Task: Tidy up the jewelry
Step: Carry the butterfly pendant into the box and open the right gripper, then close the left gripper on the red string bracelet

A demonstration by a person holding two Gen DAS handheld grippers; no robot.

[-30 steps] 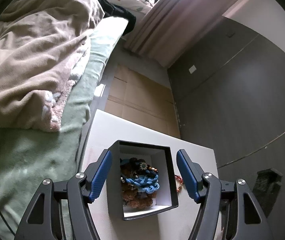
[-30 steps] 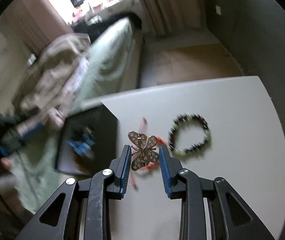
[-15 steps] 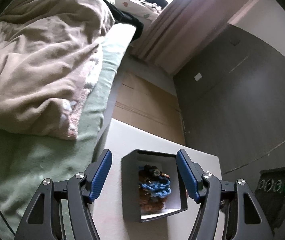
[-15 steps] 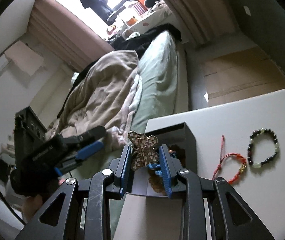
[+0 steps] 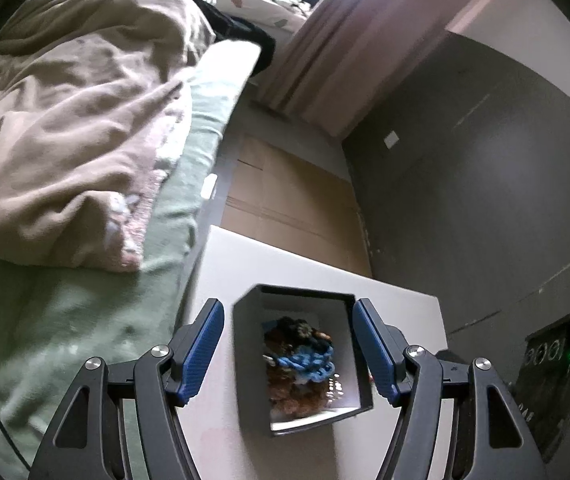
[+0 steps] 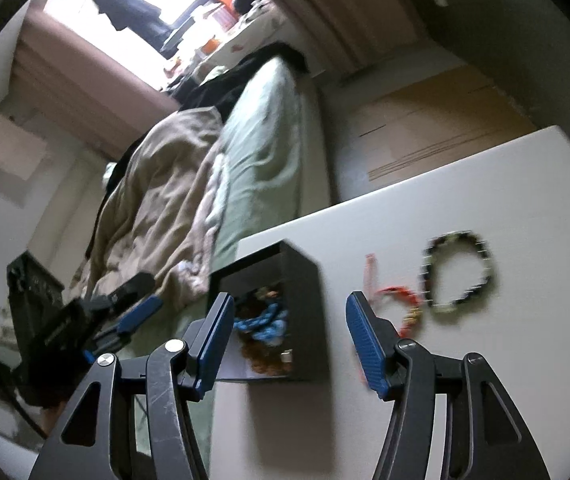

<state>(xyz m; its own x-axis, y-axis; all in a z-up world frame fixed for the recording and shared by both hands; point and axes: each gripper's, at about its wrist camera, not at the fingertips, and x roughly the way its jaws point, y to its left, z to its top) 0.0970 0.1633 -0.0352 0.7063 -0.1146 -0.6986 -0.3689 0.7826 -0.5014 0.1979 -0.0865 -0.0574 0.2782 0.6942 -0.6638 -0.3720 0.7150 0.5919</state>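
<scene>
The right gripper points forward and down, its jaws just opened and standing wide with nothing pressed between the blue pads. The left gripper, angled down likewise, holds its jaws wide too, gripping nothing. From the right wrist it appears at nine o'clock.

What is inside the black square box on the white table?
The black square box holds a heap of jewellery: a blue braided cord piece over brown beaded items and a dark flower-like piece. Anything beneath the heap is covered.
</scene>
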